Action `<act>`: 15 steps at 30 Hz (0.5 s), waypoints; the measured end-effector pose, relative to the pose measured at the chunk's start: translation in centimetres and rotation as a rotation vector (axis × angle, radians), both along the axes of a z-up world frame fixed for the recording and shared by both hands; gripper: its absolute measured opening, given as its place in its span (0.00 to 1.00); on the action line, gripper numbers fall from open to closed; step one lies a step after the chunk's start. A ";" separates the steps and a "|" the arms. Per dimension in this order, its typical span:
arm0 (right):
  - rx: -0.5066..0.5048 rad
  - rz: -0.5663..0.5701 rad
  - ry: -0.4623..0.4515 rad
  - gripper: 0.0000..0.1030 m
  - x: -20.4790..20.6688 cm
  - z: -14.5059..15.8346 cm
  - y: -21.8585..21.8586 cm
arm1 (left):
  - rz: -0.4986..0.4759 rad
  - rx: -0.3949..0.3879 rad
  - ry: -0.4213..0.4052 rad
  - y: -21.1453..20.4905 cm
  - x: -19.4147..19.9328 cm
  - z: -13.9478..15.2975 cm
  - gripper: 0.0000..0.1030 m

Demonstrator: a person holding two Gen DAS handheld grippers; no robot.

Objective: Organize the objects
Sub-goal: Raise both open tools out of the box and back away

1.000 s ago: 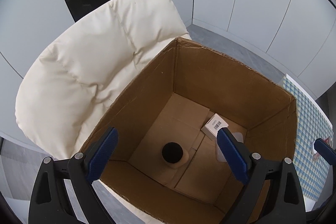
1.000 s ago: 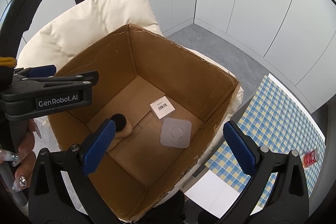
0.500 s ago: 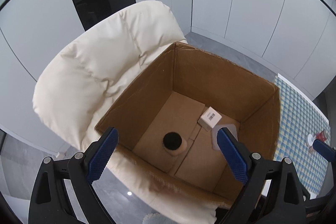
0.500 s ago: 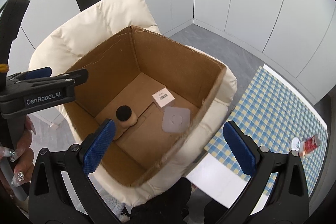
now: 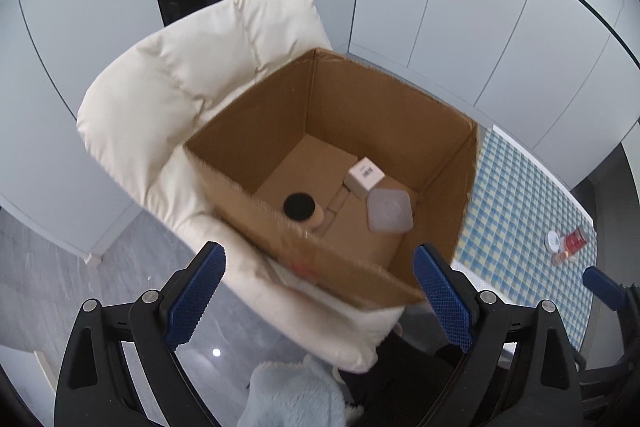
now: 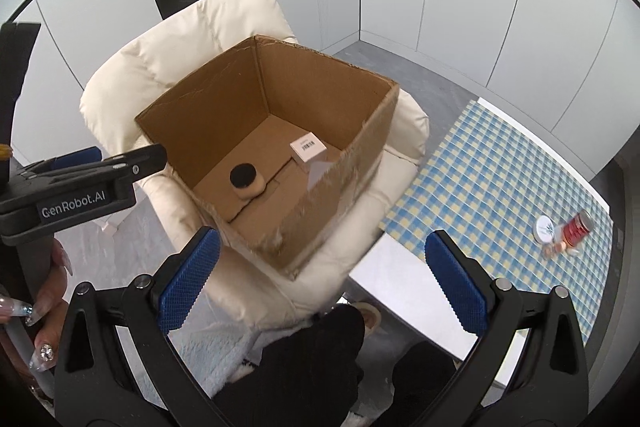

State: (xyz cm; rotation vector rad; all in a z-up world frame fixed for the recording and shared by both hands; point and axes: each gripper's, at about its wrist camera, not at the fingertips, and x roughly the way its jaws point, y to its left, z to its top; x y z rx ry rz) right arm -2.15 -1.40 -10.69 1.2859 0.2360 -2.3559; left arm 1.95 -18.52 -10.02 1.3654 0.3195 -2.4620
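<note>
White wall panels back a cream armchair [image 6: 168, 83] cradling the cardboard box [image 6: 360, 163] as a collection bin for 3 items, both claws spread and empty.

Cream padded chair [image 6: 168, 75] bearing open cardboard box [image 6: 360, 163], checked table [image 6: 500, 179] with small red bottle [image 6: 576, 227]
</note>
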 end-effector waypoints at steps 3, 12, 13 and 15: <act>0.006 0.003 -0.001 1.00 1.6 0.2 0.8 | -0.005 0.006 -0.012 0.5 1.3 -0.4 0.93; 0.016 0.010 0.001 1.00 5.7 0.2 2.3 | -0.020 0.061 0.033 1.6 4.3 1.3 0.93; 0.011 0.008 0.000 1.00 5.9 0.2 2.4 | -0.024 0.062 0.037 1.7 4.5 1.6 0.93; 0.000 0.006 -0.006 1.00 6.7 0.4 2.9 | -0.033 0.056 0.051 2.2 5.2 2.3 0.93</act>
